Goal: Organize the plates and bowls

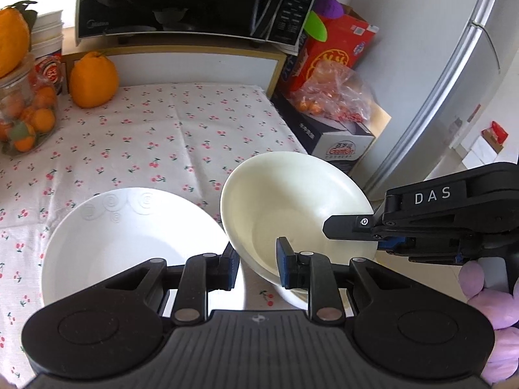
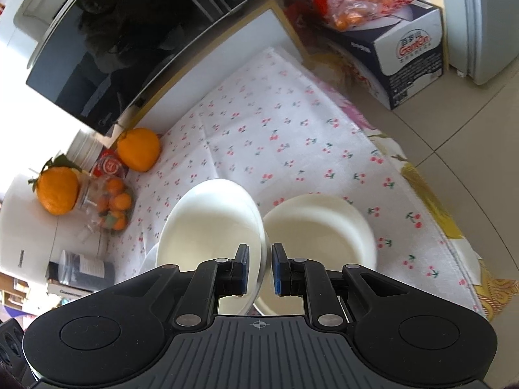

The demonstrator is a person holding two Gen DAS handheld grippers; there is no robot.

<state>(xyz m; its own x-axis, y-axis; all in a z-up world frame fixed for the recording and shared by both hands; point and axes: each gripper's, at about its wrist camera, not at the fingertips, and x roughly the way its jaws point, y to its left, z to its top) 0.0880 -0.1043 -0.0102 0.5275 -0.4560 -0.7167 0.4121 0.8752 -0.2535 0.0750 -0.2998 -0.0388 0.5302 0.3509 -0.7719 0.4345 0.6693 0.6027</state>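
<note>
The left gripper (image 1: 258,259) is nearest the left wrist camera. Its jaws are spread astride the lower wall of the cream bowl (image 1: 292,207), and whether the pads touch it cannot be told. The bowl hangs tilted above the near right part of the table, with its hollow facing the camera.

A black microwave (image 1: 178,0) marked "Midea" stands on the shelf behind. A grey fridge (image 1: 470,81) rises at the right. A white tablecloth (image 1: 162,146) printed with small red cherries covers the table.

A white plate (image 1: 129,236) with embossed swirls on its rim lies flat on the cloth, just left of the bowl.

The right gripper (image 2: 260,265), lettered "DAS" on its side, comes in from the right and pinches the bowl's far rim between its blue pads.

On the floor sits a dark carton (image 1: 347,149) reading "Ganten". On it are a bag of small oranges (image 1: 334,97) and a red box (image 1: 337,55). A large orange (image 1: 92,79) and a glass jar (image 1: 26,113) of fruit stand at the table's far left.
</note>
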